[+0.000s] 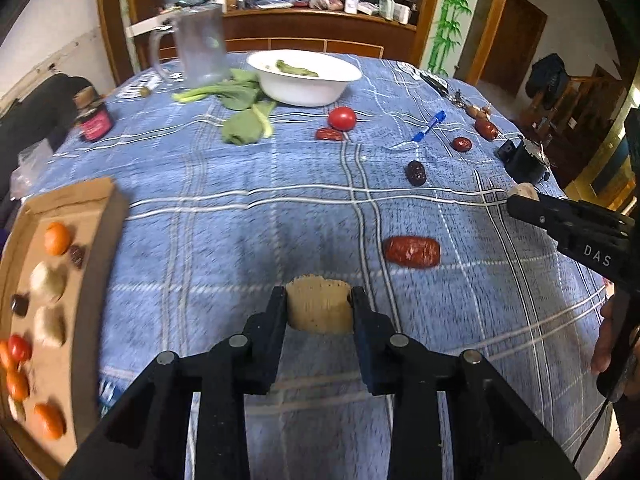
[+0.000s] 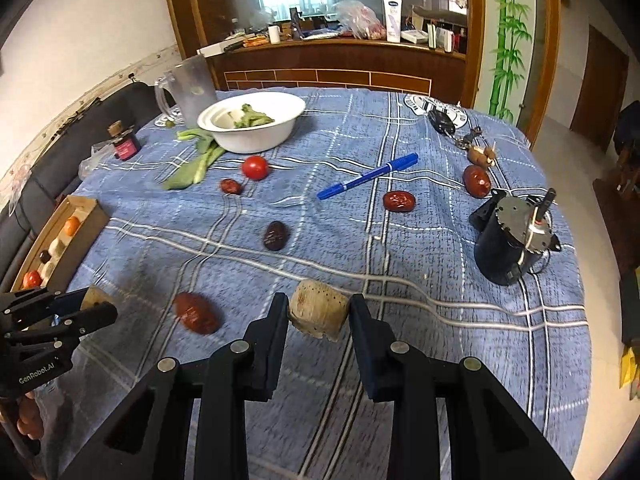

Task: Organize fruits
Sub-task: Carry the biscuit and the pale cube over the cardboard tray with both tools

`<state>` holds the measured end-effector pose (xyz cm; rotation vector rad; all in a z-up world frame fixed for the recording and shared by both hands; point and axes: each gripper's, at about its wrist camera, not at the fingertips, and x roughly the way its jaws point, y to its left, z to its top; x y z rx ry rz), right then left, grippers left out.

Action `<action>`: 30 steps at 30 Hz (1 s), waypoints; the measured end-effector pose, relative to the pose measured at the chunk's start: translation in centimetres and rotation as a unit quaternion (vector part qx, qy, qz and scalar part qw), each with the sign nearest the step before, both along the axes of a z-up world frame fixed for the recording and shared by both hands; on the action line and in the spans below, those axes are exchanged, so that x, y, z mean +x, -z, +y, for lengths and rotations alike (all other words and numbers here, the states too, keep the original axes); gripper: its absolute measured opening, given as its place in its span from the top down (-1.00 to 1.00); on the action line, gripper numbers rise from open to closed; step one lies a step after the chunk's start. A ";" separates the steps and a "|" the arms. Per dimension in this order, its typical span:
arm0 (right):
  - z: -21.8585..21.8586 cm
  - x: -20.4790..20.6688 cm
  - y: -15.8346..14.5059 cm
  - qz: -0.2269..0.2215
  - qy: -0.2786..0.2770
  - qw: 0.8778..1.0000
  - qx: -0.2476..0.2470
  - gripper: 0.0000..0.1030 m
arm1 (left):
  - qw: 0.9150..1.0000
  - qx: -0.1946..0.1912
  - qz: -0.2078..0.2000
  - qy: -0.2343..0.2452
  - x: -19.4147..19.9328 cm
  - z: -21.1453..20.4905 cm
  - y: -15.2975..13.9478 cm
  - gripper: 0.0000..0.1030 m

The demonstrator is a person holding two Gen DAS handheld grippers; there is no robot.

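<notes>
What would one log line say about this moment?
left gripper: shut on beige chunk | right gripper: shut on beige piece | box: partly filled

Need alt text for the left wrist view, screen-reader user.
The left hand-held gripper is shut on a tan cork-like cylinder above a blue plaid tablecloth. Red dates and a tomato lie scattered ahead, with a white bowl farther back. A cardboard tray of sorted fruit sits at left; the right hand-held gripper enters from the right.
</notes>
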<state>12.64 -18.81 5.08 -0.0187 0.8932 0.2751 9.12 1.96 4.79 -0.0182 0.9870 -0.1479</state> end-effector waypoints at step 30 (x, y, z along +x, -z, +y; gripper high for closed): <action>18.5 -7.1 -1.8 -0.013 -0.123 0.992 -0.011 0.35 | 0.991 -0.012 -0.050 -0.120 -11.1 16.7 -5.0 0.41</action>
